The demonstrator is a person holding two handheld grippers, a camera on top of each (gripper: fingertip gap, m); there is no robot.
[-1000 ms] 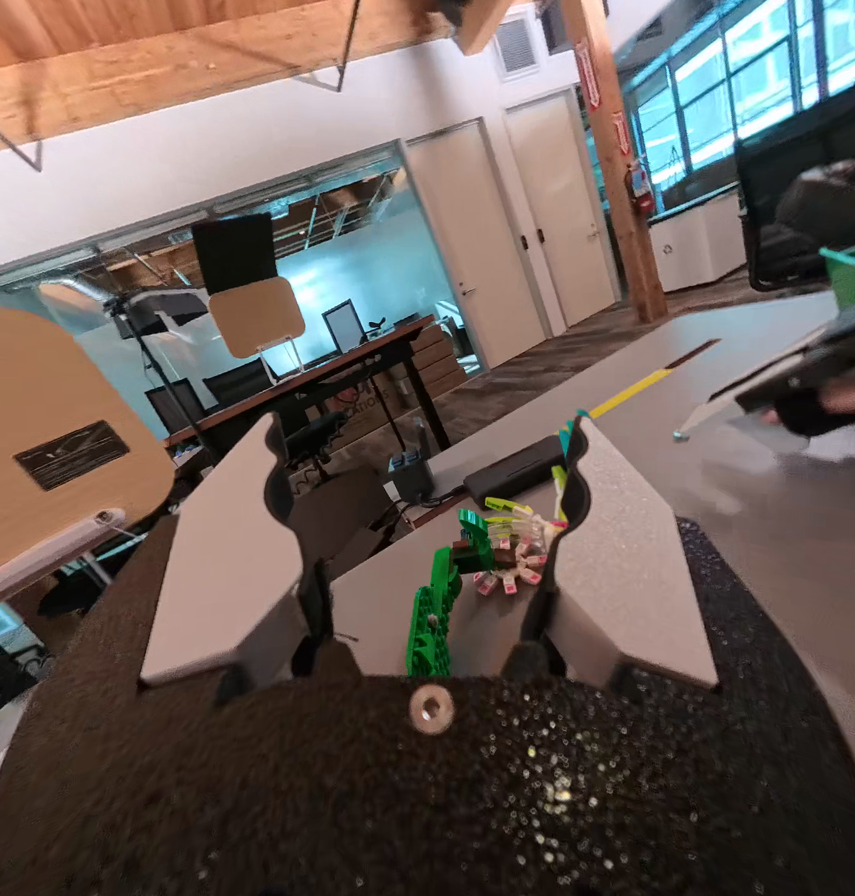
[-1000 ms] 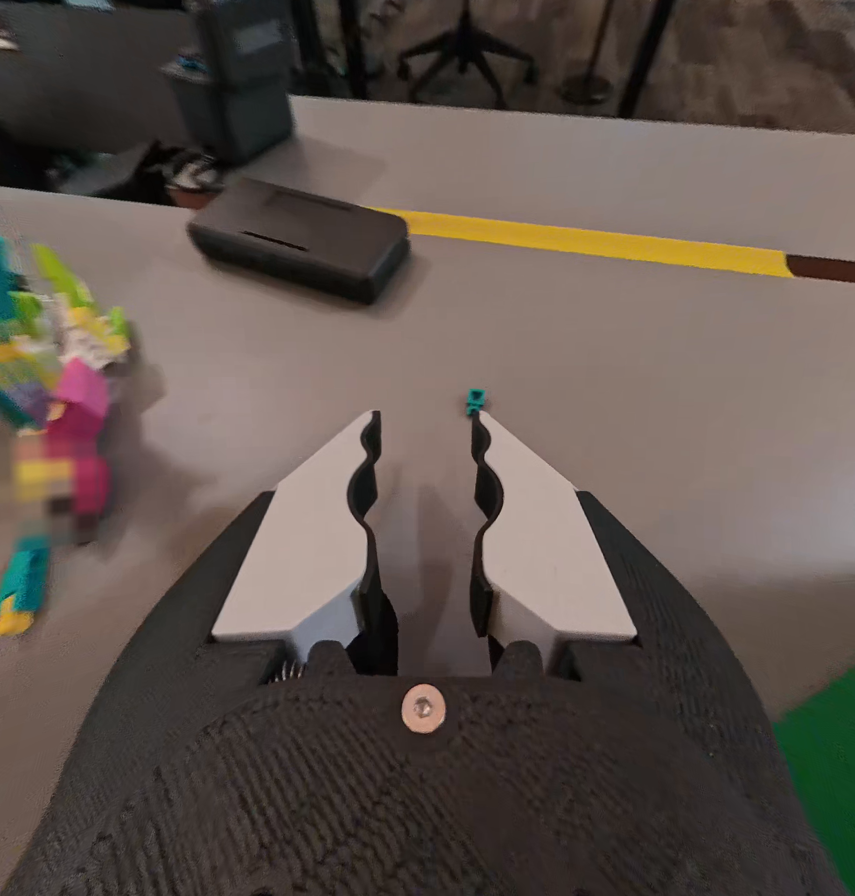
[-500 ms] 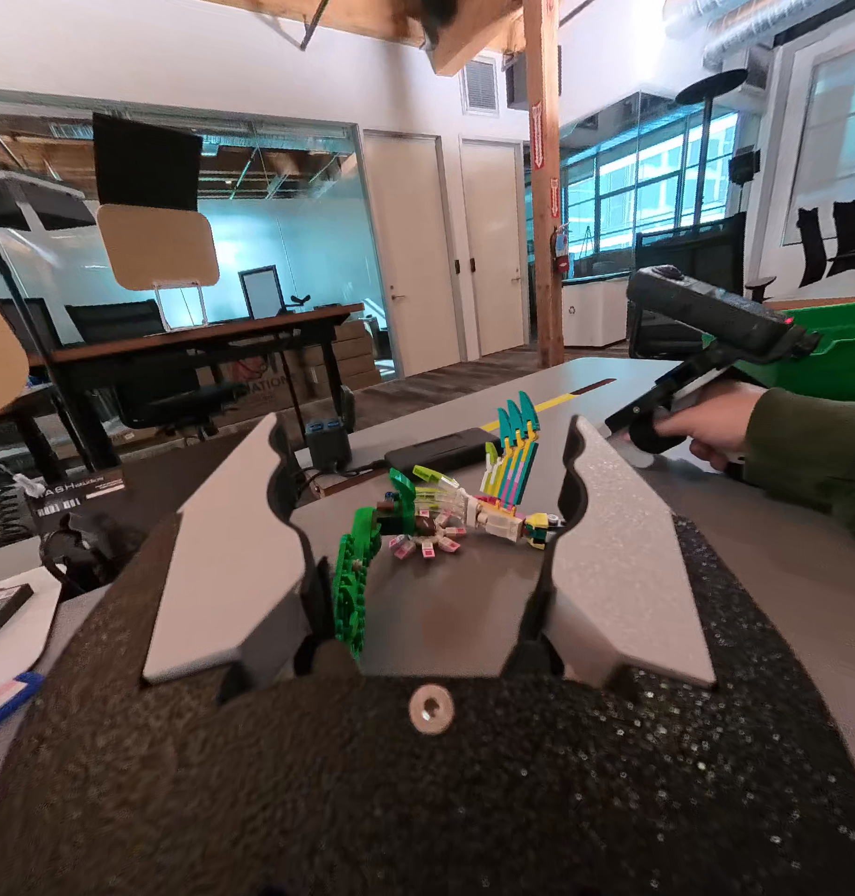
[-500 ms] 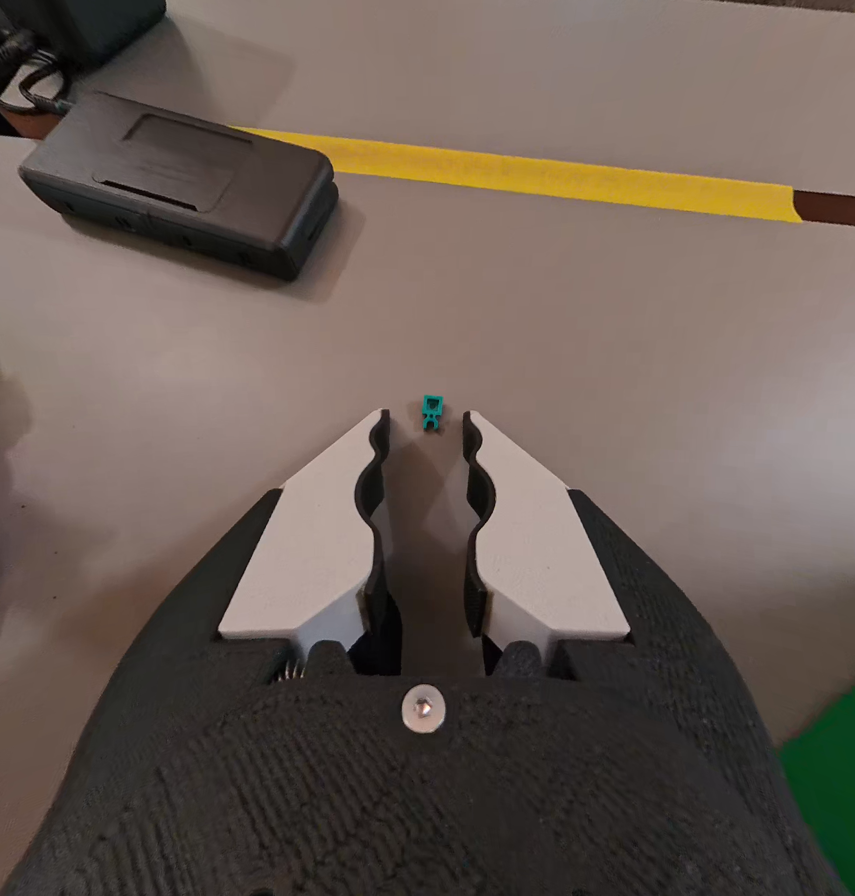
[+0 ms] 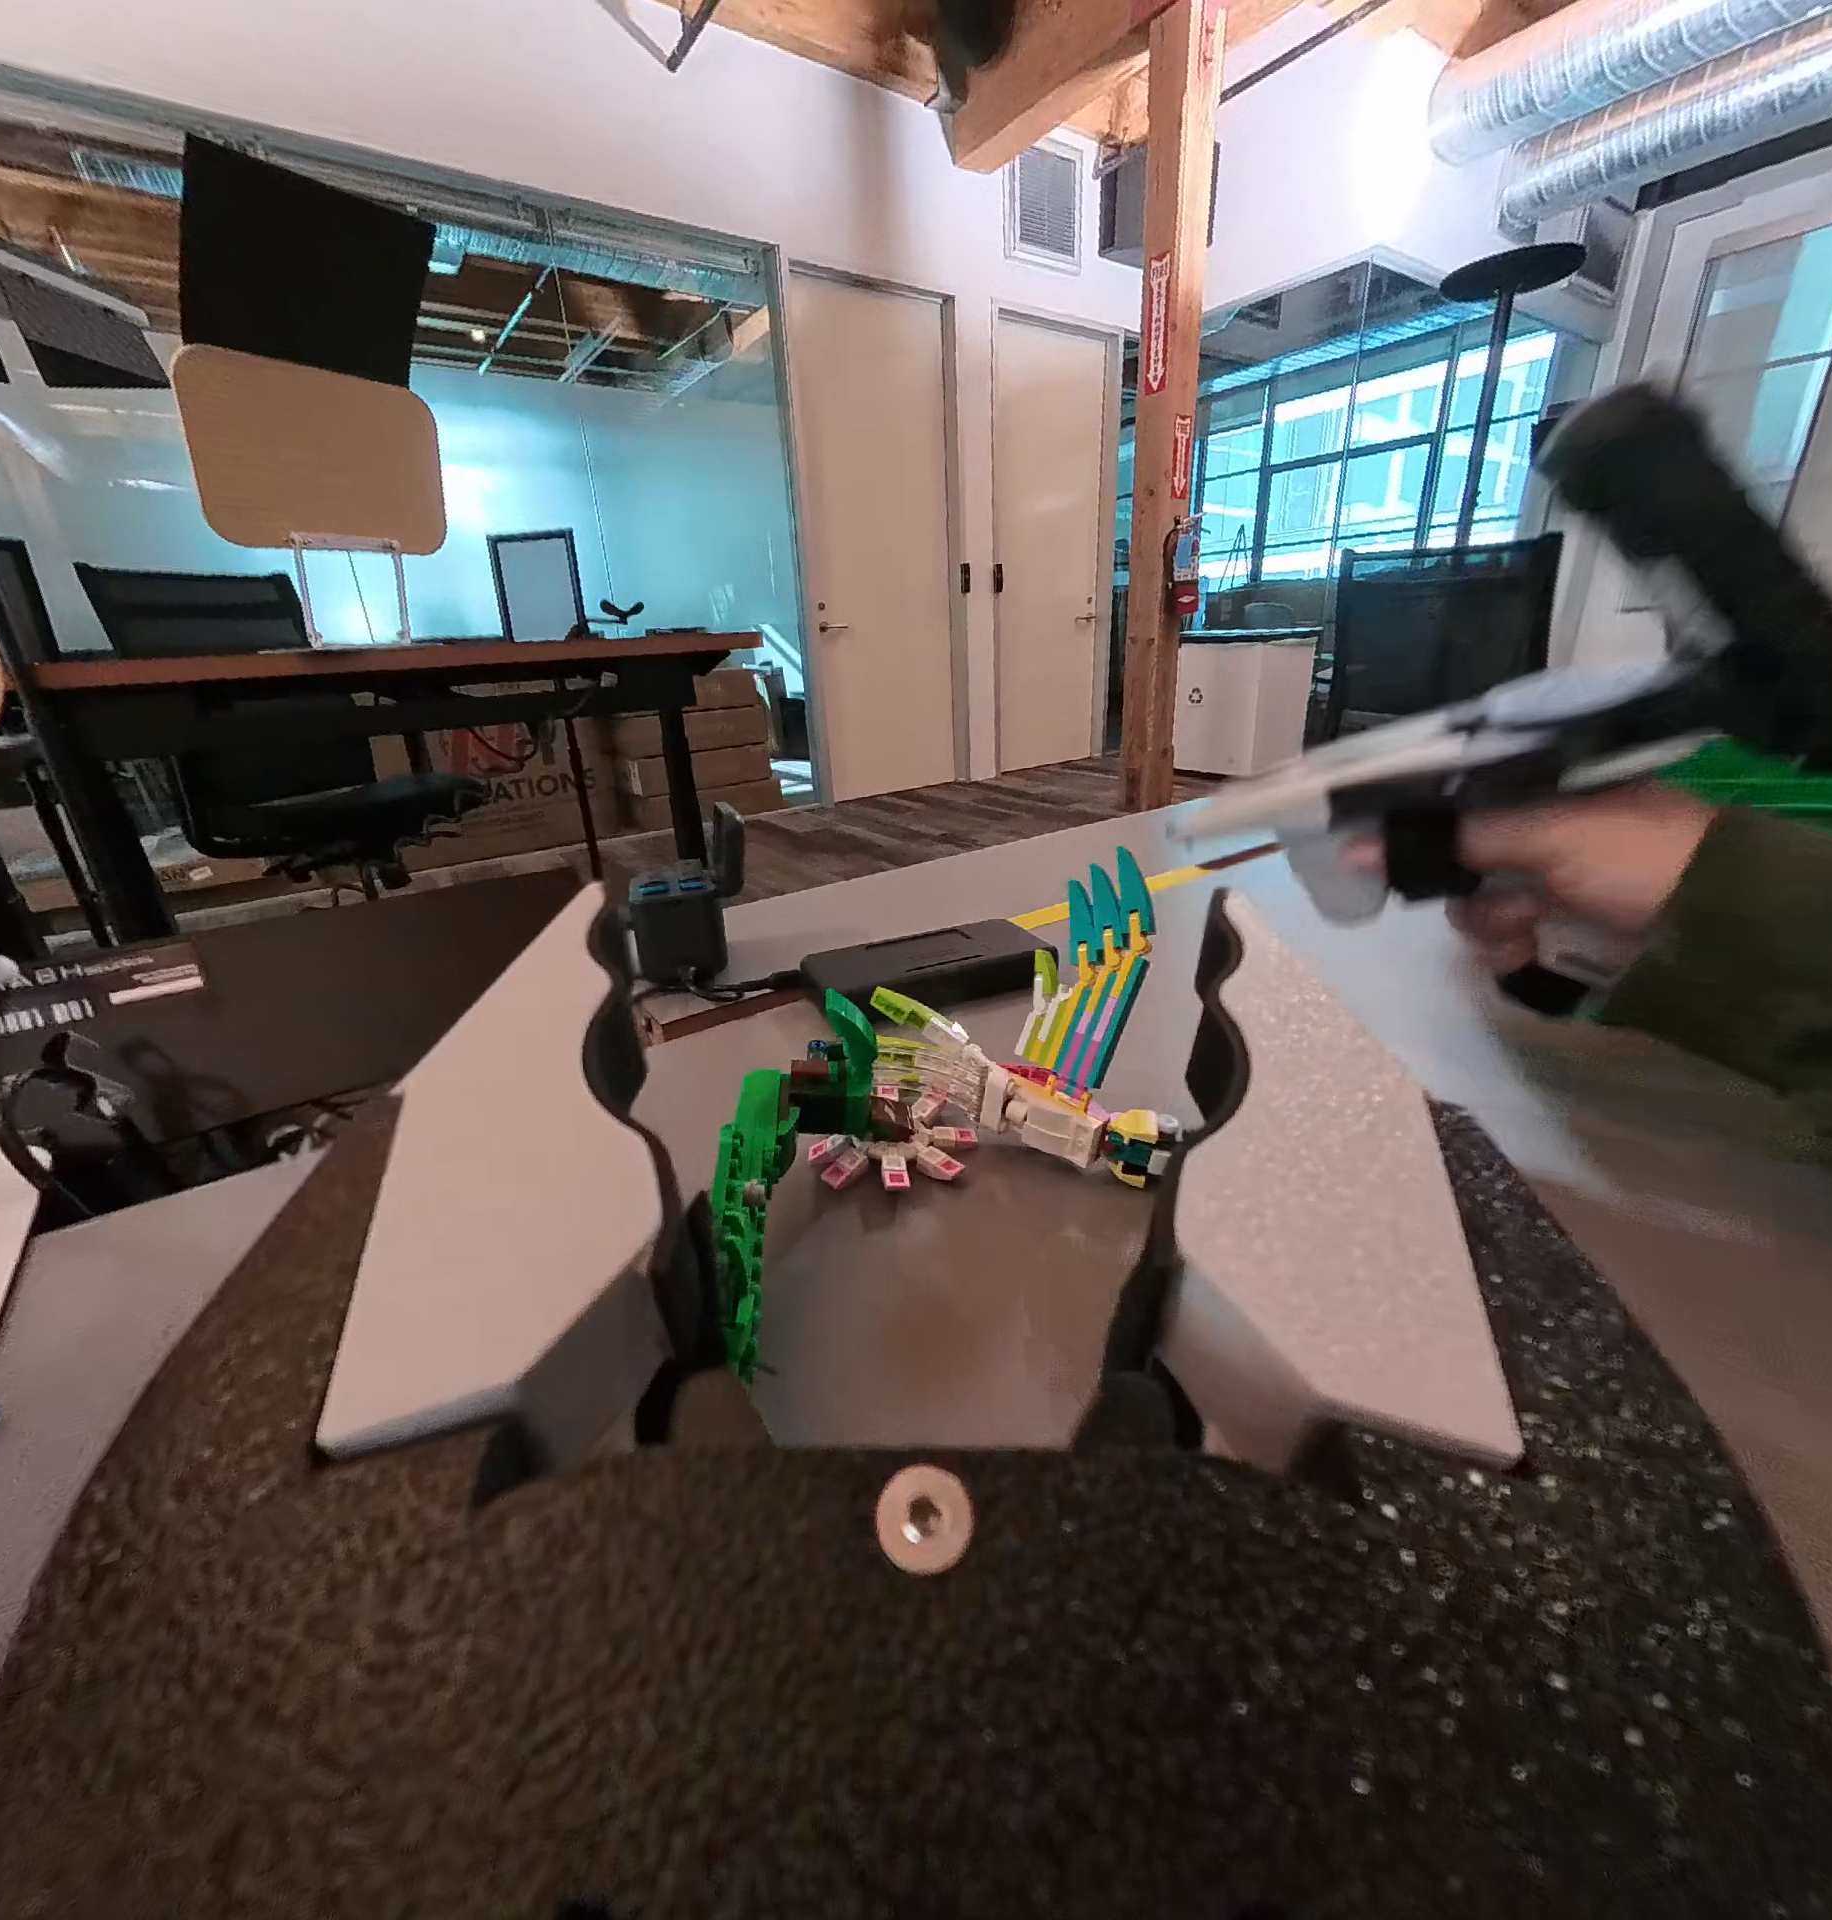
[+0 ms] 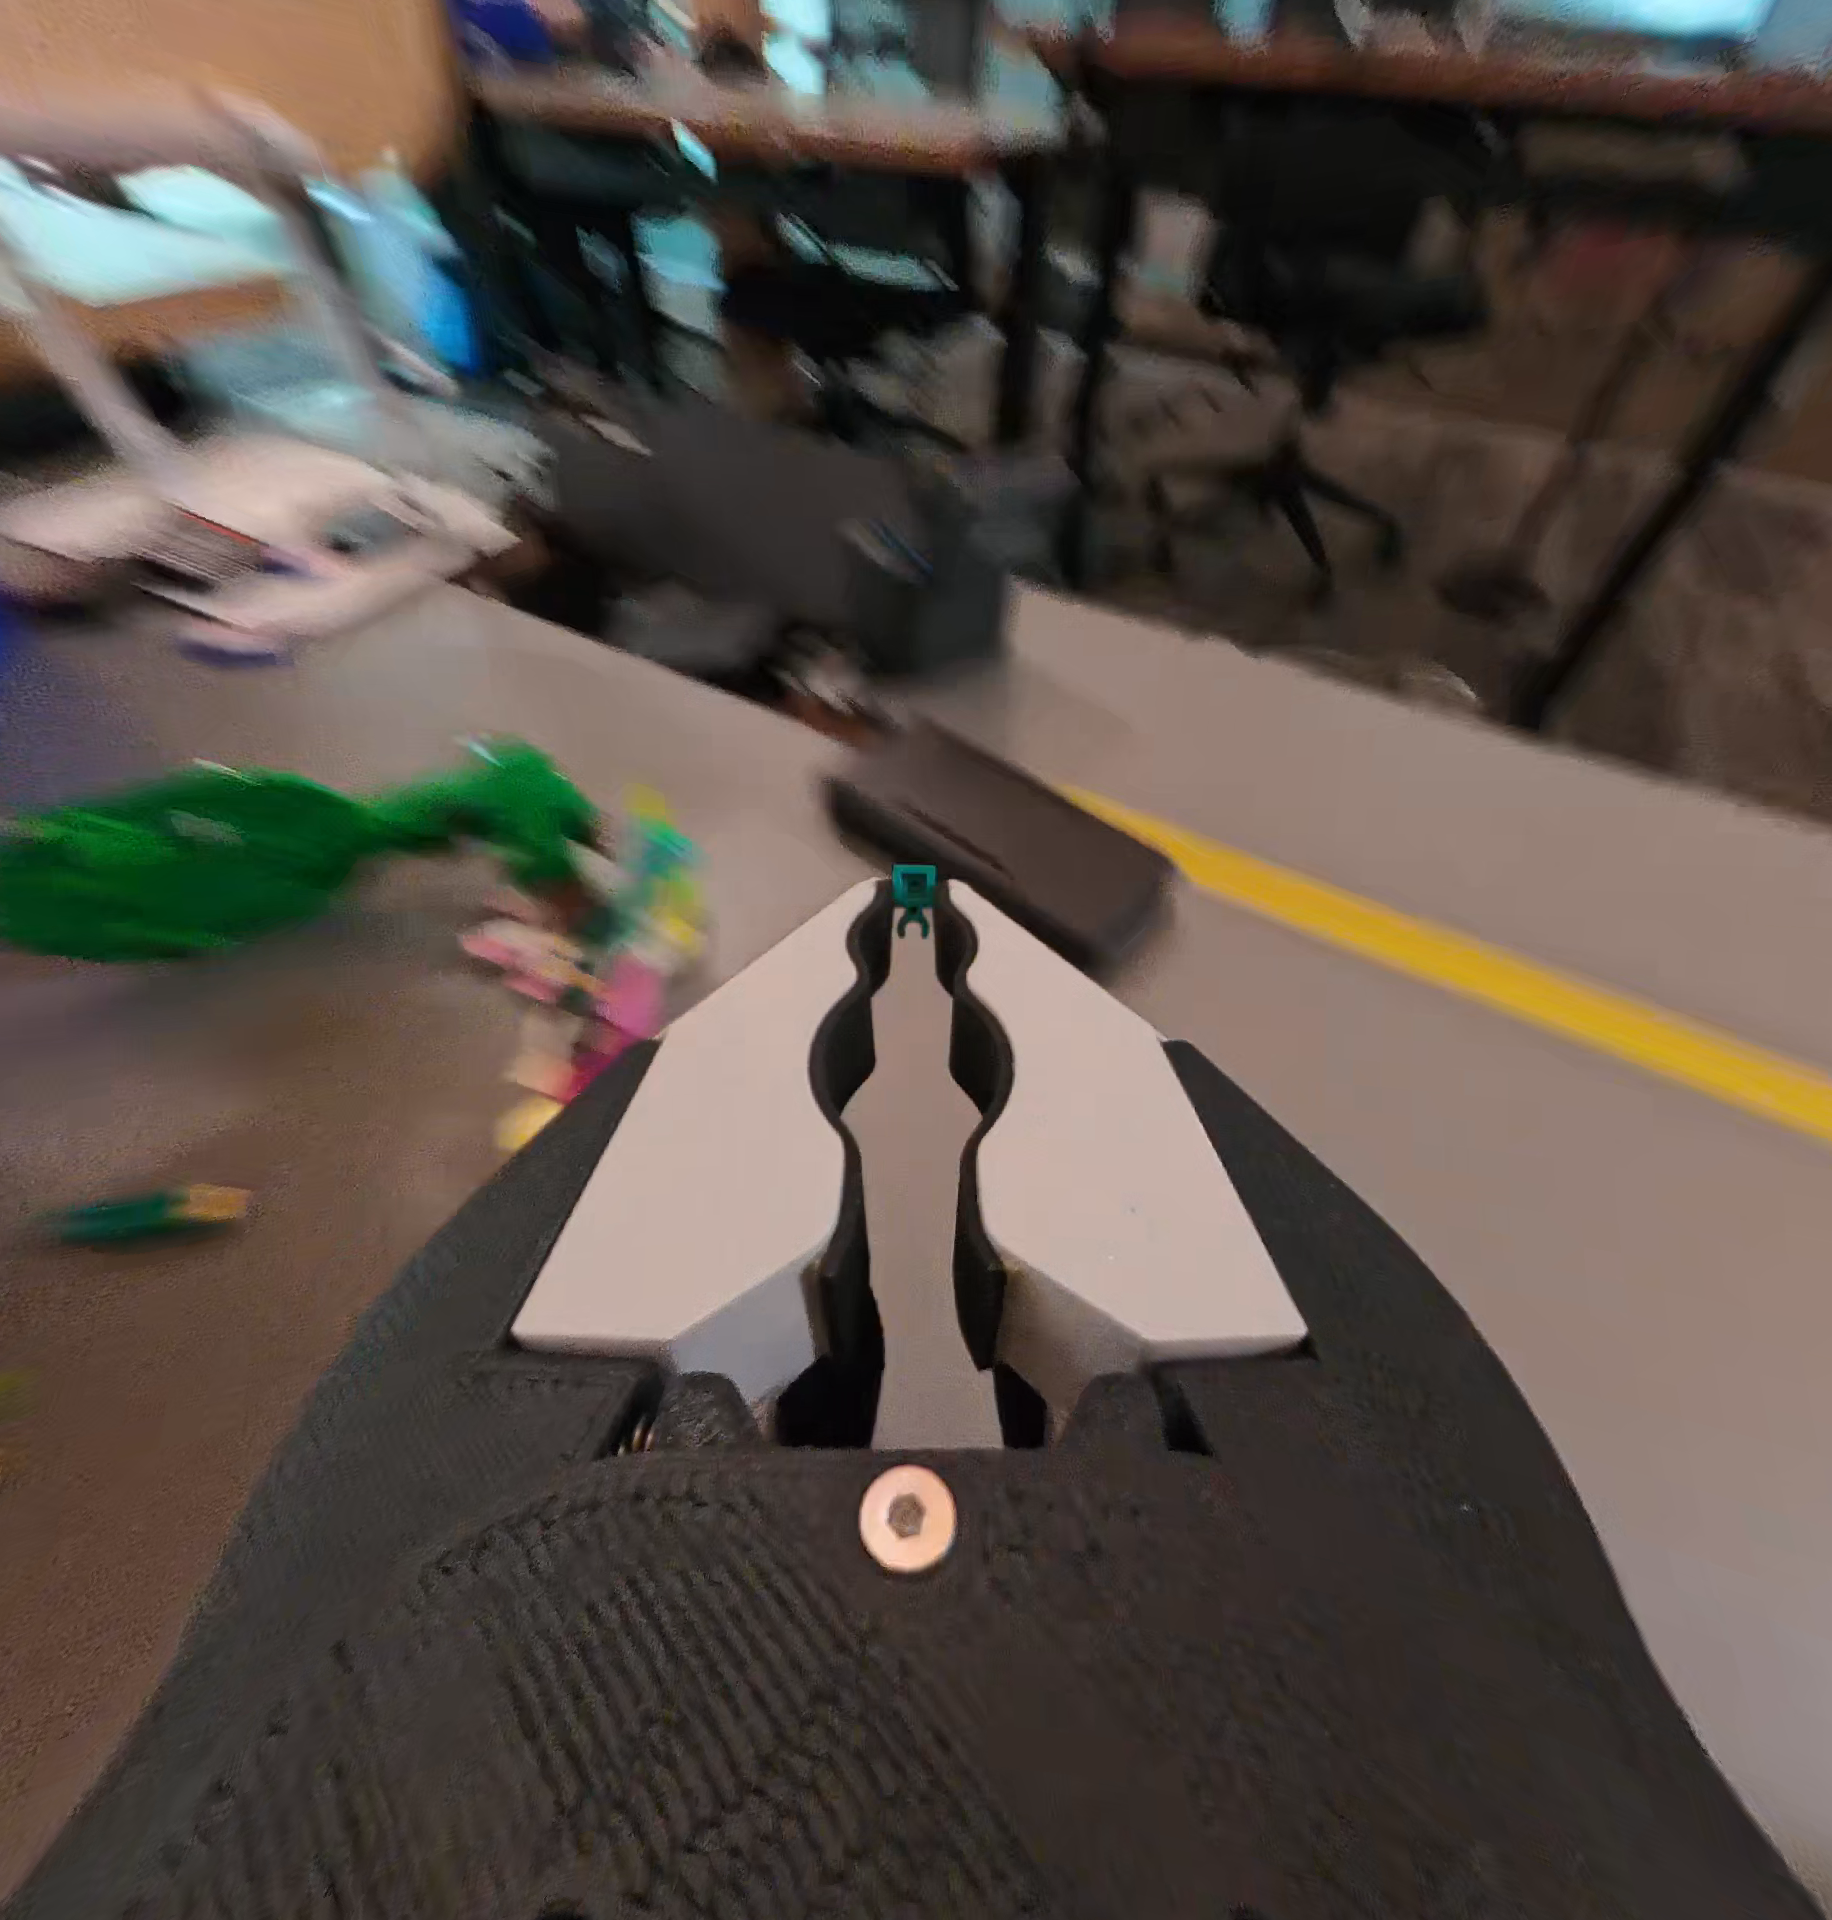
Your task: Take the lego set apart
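The lego set lies on the grey table: a green leafy base, pink petals, and a bird with striped teal, yellow and pink wings. My left gripper is open, low over the table, with the set between its fingers. The green base lies against the inner side of the left finger. My right gripper is shut on a tiny teal piece at its tips, above the table. It also shows blurred in the left wrist view, held in a green-sleeved hand. The set is a blur at left.
A flat black box and a small grey power cube sit behind the set, next to a yellow tape line. A loose teal-and-yellow piece lies near the front left. A green bin is at right. Spacing between my two grippers at the tips: around 20 cm.
My right gripper closed on the tiny teal piece, lifted it off the table and swung left towards the set. My left gripper levelled out and stayed open around the set.
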